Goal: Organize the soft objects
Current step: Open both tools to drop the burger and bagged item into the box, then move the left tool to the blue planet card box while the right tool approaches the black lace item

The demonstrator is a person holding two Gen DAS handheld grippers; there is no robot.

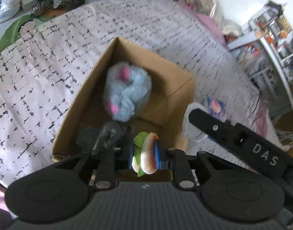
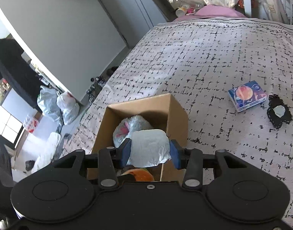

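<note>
While both grippers hover above the open cardboard box (image 2: 177,113) on the bed (image 2: 213,57), each load sits directly over its opening, so the coming move is probably straight down. Left gripper (image 1: 145,153) has its jaws clamped on a toy burger (image 1: 146,153), near the box's close wall. Right gripper (image 2: 150,153) has its jaws clamped on a white soft packet (image 2: 150,147), above the fluffy blue plush (image 1: 125,90) already inside.
</note>
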